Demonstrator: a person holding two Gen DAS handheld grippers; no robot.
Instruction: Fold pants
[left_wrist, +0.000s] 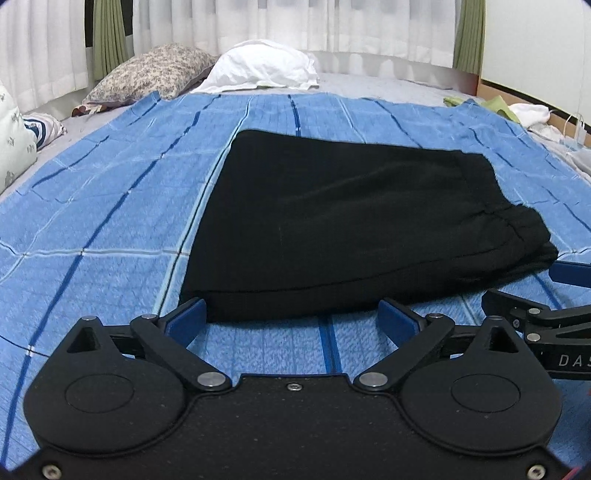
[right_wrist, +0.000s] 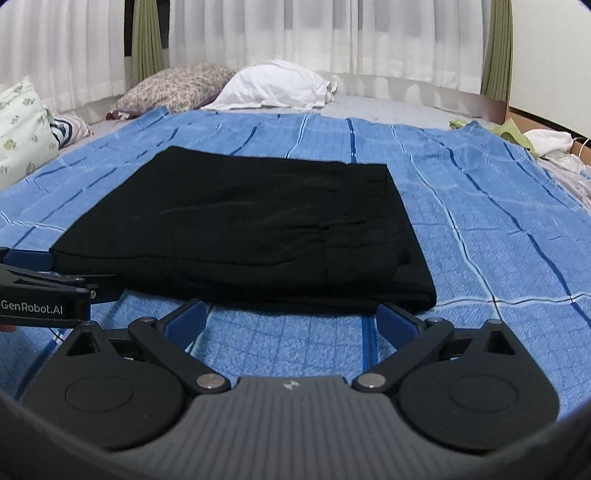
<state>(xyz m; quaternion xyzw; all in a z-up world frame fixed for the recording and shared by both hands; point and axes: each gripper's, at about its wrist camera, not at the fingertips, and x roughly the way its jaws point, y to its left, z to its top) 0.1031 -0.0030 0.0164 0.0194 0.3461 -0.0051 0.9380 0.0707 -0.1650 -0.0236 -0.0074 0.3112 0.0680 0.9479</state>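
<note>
The black fabric pants (left_wrist: 332, 221) lie folded into a compact, roughly rectangular stack on the blue quilted blanket with darker stripes (left_wrist: 92, 221), which covers the bed; a floral patterned pillow (left_wrist: 155, 70) and a white pillow (left_wrist: 262, 66) sit well beyond them near the sheer white curtains (right_wrist: 295, 33). The left gripper (left_wrist: 291, 317) hovers just short of the near edge of the stack, its blue-padded fingers spread wide apart and holding nothing; the right gripper (right_wrist: 291, 315) sits the same way in front of the near edge toward the stack's right corner, fingers likewise wide and empty. Judging from the layered edge, with the gathered waistband showing at the right side in the left wrist view, the folding looks nearly or fully done, so the step in hand is probably either a last fold or a tidy-up. To do it well, I would slide each lower finger flat along the blanket under all the layers, not just the top one, close both pairs firmly at matching points on the near edge, and lift evenly so the stack does not skew. The likely trouble is pinching the blanket along with the cloth, or catching only some layers, which would pull the stack open.
</note>
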